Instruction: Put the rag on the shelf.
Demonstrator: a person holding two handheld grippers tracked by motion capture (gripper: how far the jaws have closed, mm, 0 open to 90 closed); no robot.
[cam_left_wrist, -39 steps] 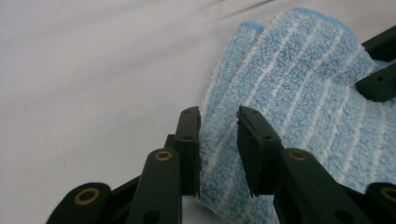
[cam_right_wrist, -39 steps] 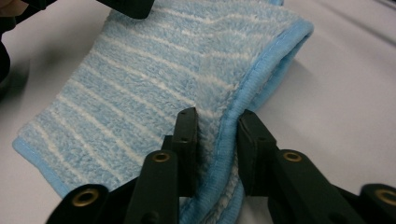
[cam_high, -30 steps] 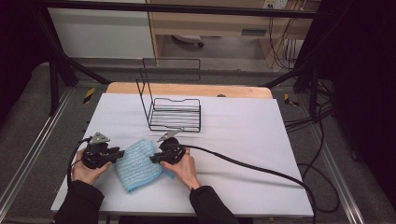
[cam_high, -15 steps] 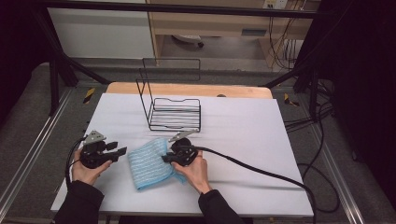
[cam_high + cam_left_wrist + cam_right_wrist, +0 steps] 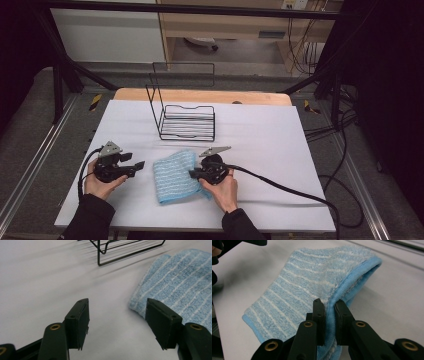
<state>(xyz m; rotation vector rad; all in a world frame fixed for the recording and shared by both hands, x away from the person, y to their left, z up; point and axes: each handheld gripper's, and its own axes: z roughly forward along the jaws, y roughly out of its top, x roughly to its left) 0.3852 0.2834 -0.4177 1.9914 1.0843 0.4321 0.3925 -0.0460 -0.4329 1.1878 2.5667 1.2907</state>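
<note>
Cloth (image 5: 176,176) dragged right | right tongs (image 5: 194,173) pinching it | left tongs (image 5: 138,167) just opened, empty

Left gripper (image 5: 141,165) opening, right gripper (image 5: 192,173) clamped.

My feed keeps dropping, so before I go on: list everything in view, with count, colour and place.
Striped terry cloth: one, light blue with white stripes, folded on the table's near middle.
Wire rack: one, black, behind the cloth.
Table: one, white top, wooden far edge.
Cable: one, black, trailing right across the table.
Left gripper: black, jaws just opened, empty, left of the cloth.
Right gripper: black, shut on the cloth's right edge.
</note>
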